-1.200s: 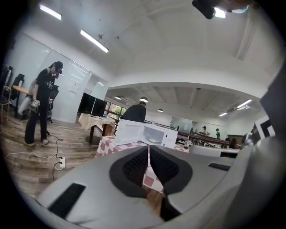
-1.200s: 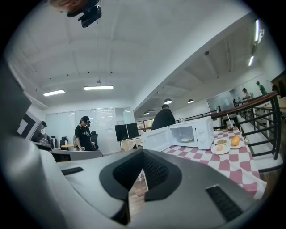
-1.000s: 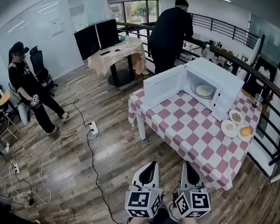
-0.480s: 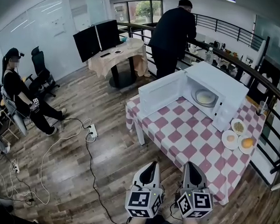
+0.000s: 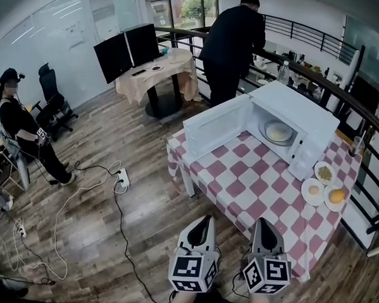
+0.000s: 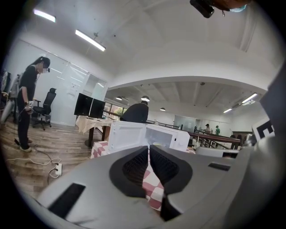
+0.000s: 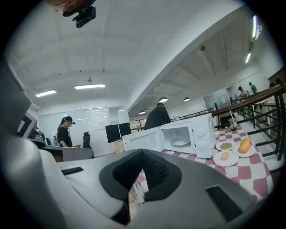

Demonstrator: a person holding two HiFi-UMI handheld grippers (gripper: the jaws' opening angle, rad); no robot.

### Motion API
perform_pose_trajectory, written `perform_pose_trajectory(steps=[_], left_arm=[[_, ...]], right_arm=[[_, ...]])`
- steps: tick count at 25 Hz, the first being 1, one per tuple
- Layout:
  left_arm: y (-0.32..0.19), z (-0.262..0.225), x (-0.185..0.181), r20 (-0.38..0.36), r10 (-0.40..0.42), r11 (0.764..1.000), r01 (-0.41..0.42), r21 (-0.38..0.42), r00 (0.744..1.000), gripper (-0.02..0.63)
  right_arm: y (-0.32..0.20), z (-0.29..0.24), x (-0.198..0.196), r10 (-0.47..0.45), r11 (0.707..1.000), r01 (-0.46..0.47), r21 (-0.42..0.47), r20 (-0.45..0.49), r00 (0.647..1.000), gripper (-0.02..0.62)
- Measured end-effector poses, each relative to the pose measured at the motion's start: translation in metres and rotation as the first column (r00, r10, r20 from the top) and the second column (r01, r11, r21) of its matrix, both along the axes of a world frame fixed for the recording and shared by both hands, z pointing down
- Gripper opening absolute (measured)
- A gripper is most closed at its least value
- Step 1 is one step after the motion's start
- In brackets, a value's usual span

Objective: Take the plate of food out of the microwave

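A white microwave (image 5: pixel 305 119) stands on the red-and-white checked table (image 5: pixel 251 189), its door (image 5: pixel 213 131) swung wide to the left. Inside sits a plate of pale food (image 5: pixel 278 131), also visible in the right gripper view as the plate of food (image 7: pixel 181 142). My left gripper (image 5: pixel 201 221) and right gripper (image 5: pixel 264 222) hover side by side near the table's front edge, well short of the microwave. Both are shut with nothing between their jaws. The microwave (image 6: pixel 167 136) shows ahead in the left gripper view.
Three small plates of food (image 5: pixel 324 184) lie on the table right of the microwave. A person in black (image 5: pixel 232 42) stands behind it at a counter by the railing (image 5: pixel 344 99). Another person (image 5: pixel 13 126) sits at far left. Cables and a power strip (image 5: pixel 120 176) lie on the wooden floor.
The table and microwave have drawn nearer and larger in the head view as I moved toward them. Both grippers stay shut and side by side.
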State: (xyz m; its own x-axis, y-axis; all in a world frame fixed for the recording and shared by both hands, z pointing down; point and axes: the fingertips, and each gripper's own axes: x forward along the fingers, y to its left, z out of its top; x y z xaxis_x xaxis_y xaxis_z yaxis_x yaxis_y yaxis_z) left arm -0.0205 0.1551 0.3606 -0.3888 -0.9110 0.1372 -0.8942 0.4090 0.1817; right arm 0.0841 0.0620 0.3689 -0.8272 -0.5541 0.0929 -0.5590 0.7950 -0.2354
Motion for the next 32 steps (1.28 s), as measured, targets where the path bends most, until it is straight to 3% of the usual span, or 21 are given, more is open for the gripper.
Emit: perform_pose_trajectory(steps=[17,32], left_arm=[[-0.081,0.002,-0.092,-0.036,0.146,0.989,-0.146,-0.014,0.989,0.020],[-0.147,0.010,-0.155,-0.063,0.318,0.947,-0.321,-0.034,0.946,0.020]], right_arm=[[-0.073,0.002,-0.061,0.177,0.984,-0.178,-0.011,-0.051,0.983,-0.009],[-0.117,0.010,-0.104,0.355,0.933,-0.359,-0.032,-0.087,0.931,-0.009]])
